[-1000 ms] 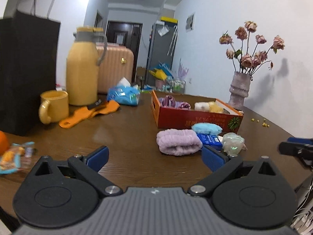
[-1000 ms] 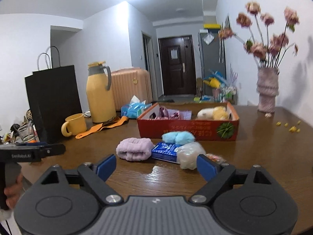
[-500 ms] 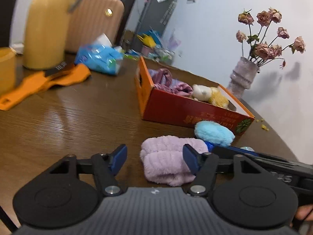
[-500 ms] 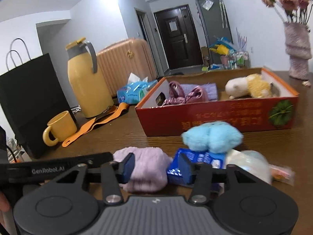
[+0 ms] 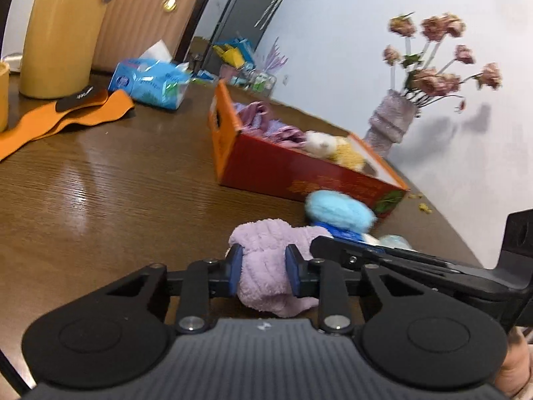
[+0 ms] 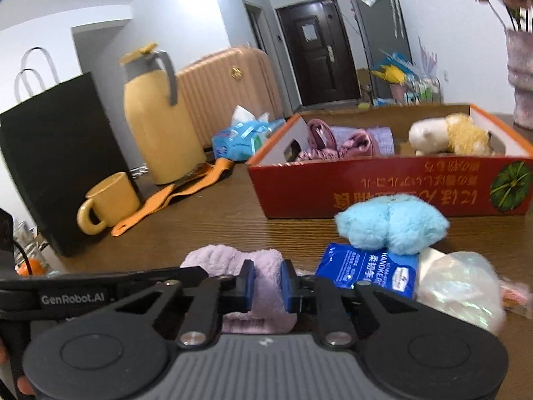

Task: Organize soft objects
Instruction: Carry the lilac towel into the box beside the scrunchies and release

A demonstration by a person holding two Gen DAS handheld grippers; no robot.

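Both grippers are clamped on the same lilac fleece roll (image 5: 266,276), which lies on the wooden table (image 5: 100,180) in front of the red cardboard box (image 5: 299,173): the left gripper (image 5: 263,268) pinches one part of it between its blue pads, and the right gripper (image 6: 268,285) squeezes it just beside. The step in hand looks like the pick-up of this roll; the next move likely calls for lifting it together, level, and carrying it over the near wall into the box, where purple cloths (image 6: 346,140) and a white-and-yellow plush (image 6: 446,133) already lie. Just right of the roll sit a blue tissue pack (image 6: 369,270), a fluffy blue ball (image 6: 393,223) and a clear plastic bundle (image 6: 459,290), which a careless lift could drag. Further left stand a black paper bag (image 6: 56,153), a yellow mug (image 6: 110,200), a yellow thermos jug (image 6: 156,123) and an orange strap (image 6: 176,193); behind are a peach suitcase (image 6: 226,86) and a dark door (image 6: 316,50).
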